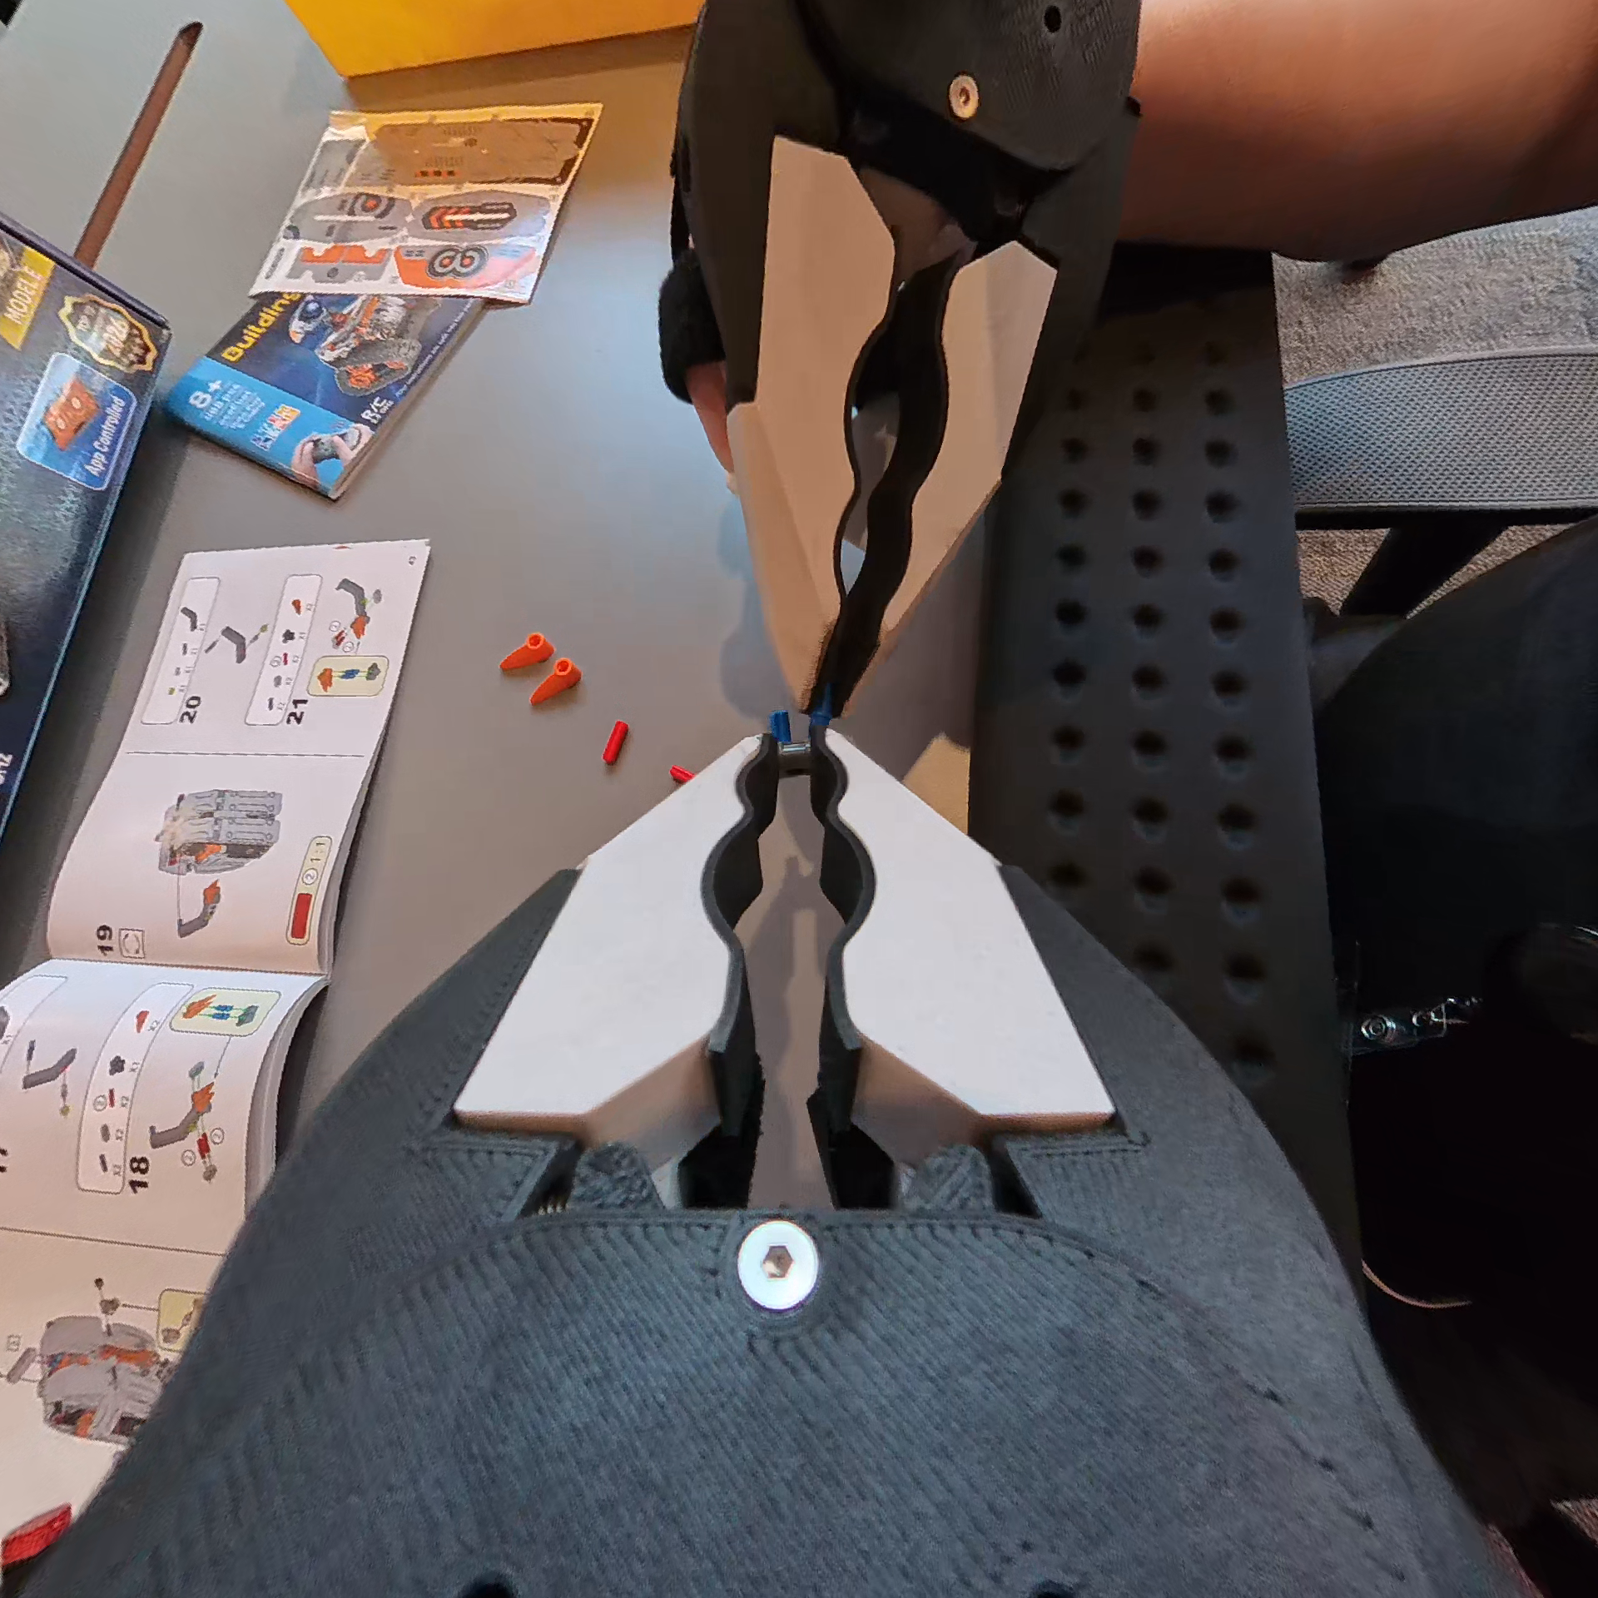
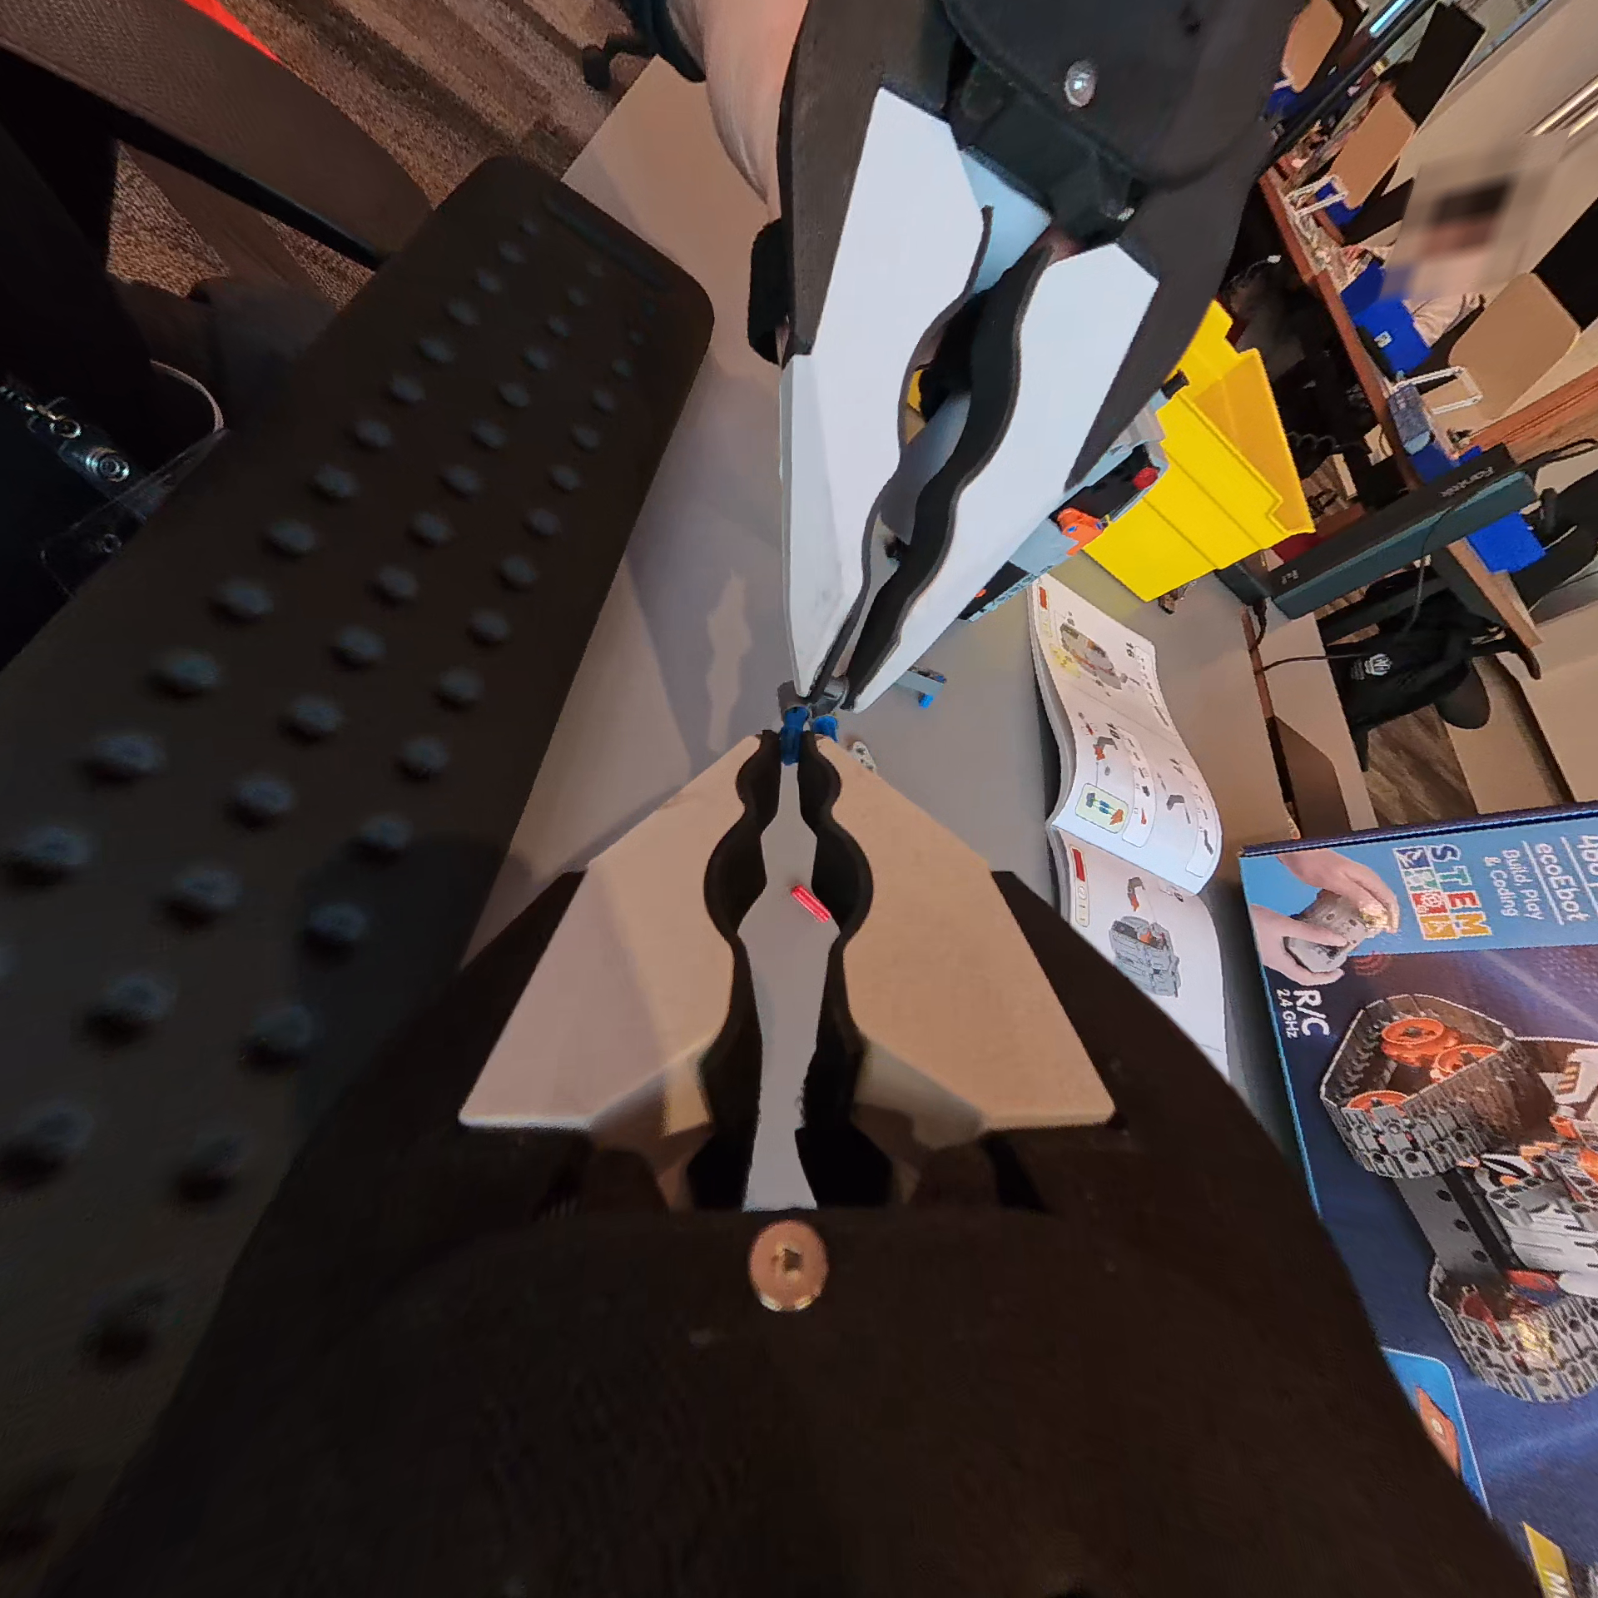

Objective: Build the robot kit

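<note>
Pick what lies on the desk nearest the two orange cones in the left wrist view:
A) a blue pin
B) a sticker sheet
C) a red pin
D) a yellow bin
C: the red pin lies just right of the orange cones, closer than anything else on the desk.

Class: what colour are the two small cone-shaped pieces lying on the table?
Orange; the two small cone-shaped plastic pieces show best in the left wrist view.

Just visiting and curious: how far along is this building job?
Done: a partly built grey model stands by the yellow bins. In hand: the left gripper pinches a small grey piece, the right gripper a blue pin, tips meeting. Left: two orange cones and a red pin lie loose beside the open manual.
</note>
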A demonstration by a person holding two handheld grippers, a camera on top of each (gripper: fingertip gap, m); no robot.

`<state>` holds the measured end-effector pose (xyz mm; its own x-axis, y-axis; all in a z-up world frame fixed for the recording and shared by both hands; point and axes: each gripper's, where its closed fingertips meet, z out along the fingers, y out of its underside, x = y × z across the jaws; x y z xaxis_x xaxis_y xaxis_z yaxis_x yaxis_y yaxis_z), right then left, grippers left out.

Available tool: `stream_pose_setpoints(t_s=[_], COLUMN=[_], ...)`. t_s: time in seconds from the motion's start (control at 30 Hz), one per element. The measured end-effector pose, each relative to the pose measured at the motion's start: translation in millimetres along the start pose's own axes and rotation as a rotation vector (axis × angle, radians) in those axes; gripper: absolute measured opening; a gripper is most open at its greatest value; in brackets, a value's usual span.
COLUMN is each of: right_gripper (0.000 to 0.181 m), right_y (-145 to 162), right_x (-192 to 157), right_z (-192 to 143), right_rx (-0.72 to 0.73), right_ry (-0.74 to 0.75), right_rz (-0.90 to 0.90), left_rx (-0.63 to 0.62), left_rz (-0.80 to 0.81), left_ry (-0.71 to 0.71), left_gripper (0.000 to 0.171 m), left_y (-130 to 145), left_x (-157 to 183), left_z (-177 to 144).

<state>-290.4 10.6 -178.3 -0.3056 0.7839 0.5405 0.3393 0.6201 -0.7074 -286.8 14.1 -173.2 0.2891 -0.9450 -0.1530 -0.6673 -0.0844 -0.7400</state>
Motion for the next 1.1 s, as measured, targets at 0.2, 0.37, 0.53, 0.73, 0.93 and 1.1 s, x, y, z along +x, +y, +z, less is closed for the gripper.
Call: stream_pose_setpoints(t_s=[0.2, 0.37, 0.53, 0.73, 0.93, 1.1], right_gripper=[0.003, 0.003, 0.003, 0.003, 0.003, 0.003], right_y=[-4.7, 10.6, 7.1, 3.2, -8.2, -16.3], right_x=[-2.2, 6.9, 11.4, 14.1, 21.6, 23.9], right_z=[4.4, 9.7, 4.5, 3.2, 1.8, 0.8], right_rx=[0.020, -0.048, -0.014, -0.021, -0.029, -0.054], right_ry=[0.000, 0.037, 0.053, 0.094, 0.208, 0.283], right_rz=[-0.010, 0.049, 0.064, 0.010, -0.107, -0.211], left_rx=[0.065, 0.005, 0.099, 0.328, 0.473, 0.611], left_rz=[0.020, 0.025, -0.067, -0.310, -0.543, -0.674], left_ry=[-0.005, -0.009, -0.060, 0.009, 0.111, 0.200], left_gripper=[0.006, 0.006, 0.006, 0.006, 0.006, 0.005], left_y=[-18.1, -8.4, 0.8, -2.1, -2.4, -7.5], left_x=[-5.8, -14.7, -19.4, -11.7, -9.9, -10.3], left_z=[-5.9, -14.3, -6.2, -9.9, -15.0, -22.5])
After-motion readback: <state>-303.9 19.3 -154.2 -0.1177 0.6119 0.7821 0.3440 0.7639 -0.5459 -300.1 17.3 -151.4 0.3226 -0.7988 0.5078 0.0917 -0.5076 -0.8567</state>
